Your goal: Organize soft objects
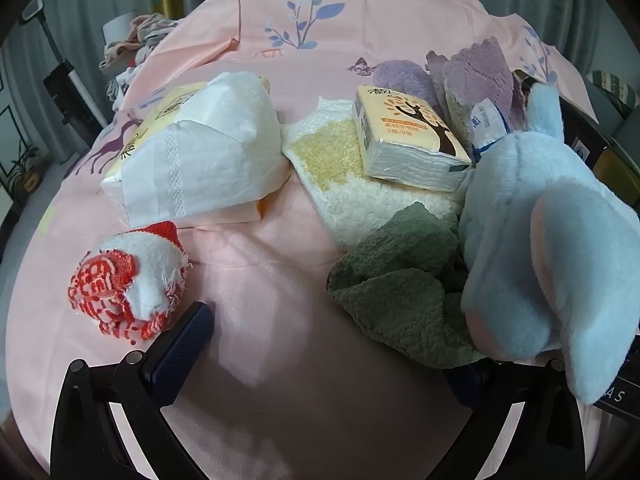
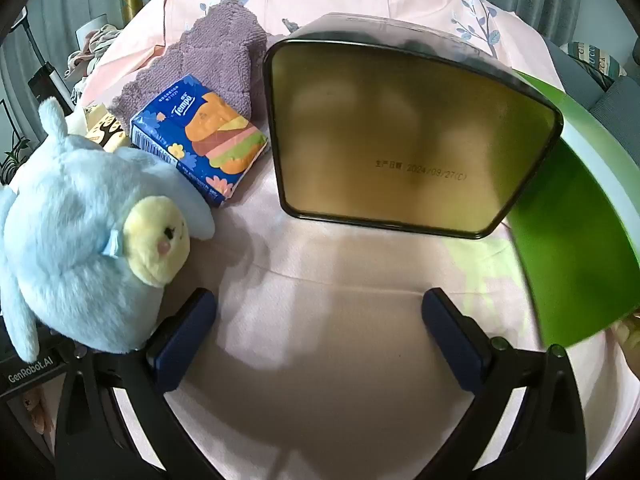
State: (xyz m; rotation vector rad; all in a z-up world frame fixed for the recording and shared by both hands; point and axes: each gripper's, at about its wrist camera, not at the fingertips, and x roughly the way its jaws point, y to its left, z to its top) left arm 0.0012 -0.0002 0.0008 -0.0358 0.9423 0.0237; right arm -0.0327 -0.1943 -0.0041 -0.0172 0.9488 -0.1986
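Both claws wide open, empty: left claw (image 1: 320,344), right claw (image 2: 320,320). Tin (image 2: 408,136) at 12 gapes, likely to take the plush (image 2: 80,232).

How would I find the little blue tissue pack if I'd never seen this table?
Start at the big gold tin on the pink cloth. Just left of it, against the purple towel, lies the blue tissue pack. Only it shows a burger picture.

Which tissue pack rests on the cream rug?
The small orange tree-print tissue pack, lying on the cream rug; the large white pack sits directly on the pink sheet.
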